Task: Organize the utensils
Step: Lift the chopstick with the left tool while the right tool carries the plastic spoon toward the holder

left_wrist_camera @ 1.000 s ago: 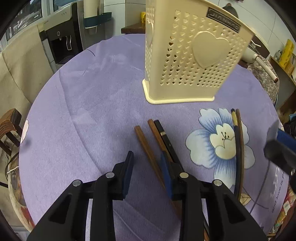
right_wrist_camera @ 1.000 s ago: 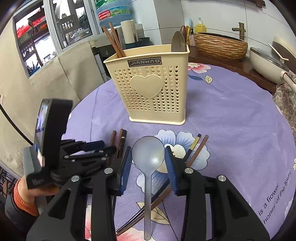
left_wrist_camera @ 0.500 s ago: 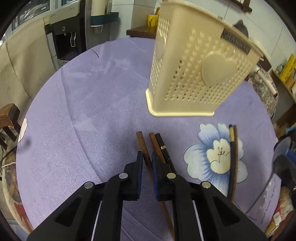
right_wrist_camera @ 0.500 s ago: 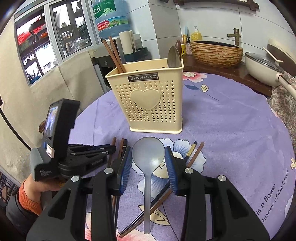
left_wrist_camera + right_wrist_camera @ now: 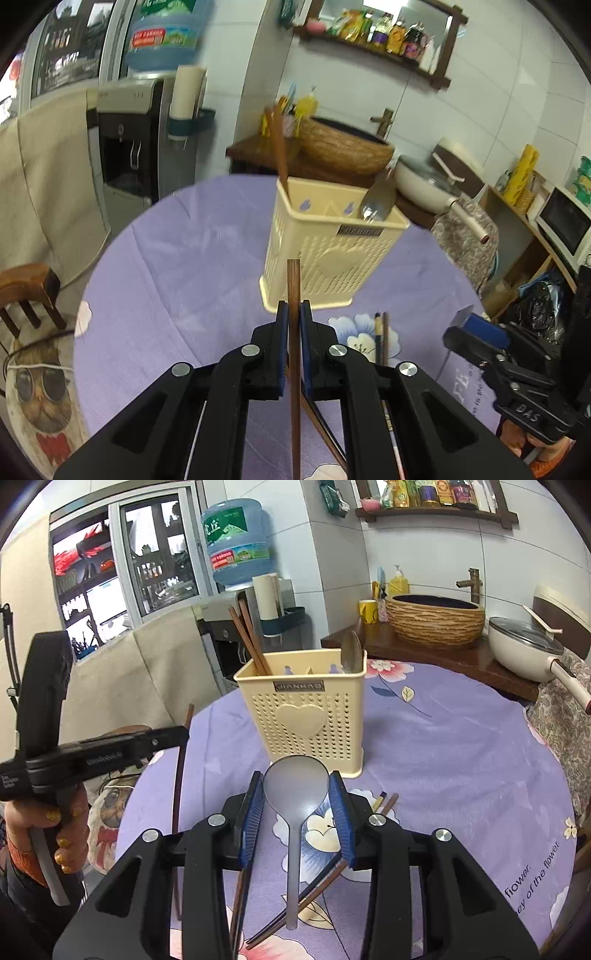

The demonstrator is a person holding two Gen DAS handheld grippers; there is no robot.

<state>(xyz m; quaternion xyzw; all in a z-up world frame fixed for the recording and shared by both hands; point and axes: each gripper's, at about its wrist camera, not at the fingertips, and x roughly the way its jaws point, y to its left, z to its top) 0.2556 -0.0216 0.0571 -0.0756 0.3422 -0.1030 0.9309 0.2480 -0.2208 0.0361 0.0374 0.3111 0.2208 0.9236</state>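
My left gripper [image 5: 294,315] is shut on a brown chopstick [image 5: 294,295] and holds it up off the table, pointing at the cream utensil holder [image 5: 332,254]. The holder has chopsticks [image 5: 249,638] in its left slot and a metal spoon [image 5: 351,653] in its right slot. My right gripper [image 5: 296,794] is shut on a translucent grey spoon [image 5: 295,786], held above the table in front of the holder [image 5: 306,716]. More chopsticks [image 5: 317,882] lie on the purple tablecloth below. The left gripper with its chopstick [image 5: 179,782] shows at the left of the right wrist view.
The round table has a purple flowered cloth [image 5: 461,760]. A wicker basket [image 5: 436,620] and a white pan [image 5: 528,650] stand on a counter behind. A water dispenser [image 5: 140,140] is at the back left, a wooden stool [image 5: 29,291] at the left.
My left gripper closed on a brown chopstick and lifted it off the table, tilting upward. My right gripper rose a little with the grey spoon.
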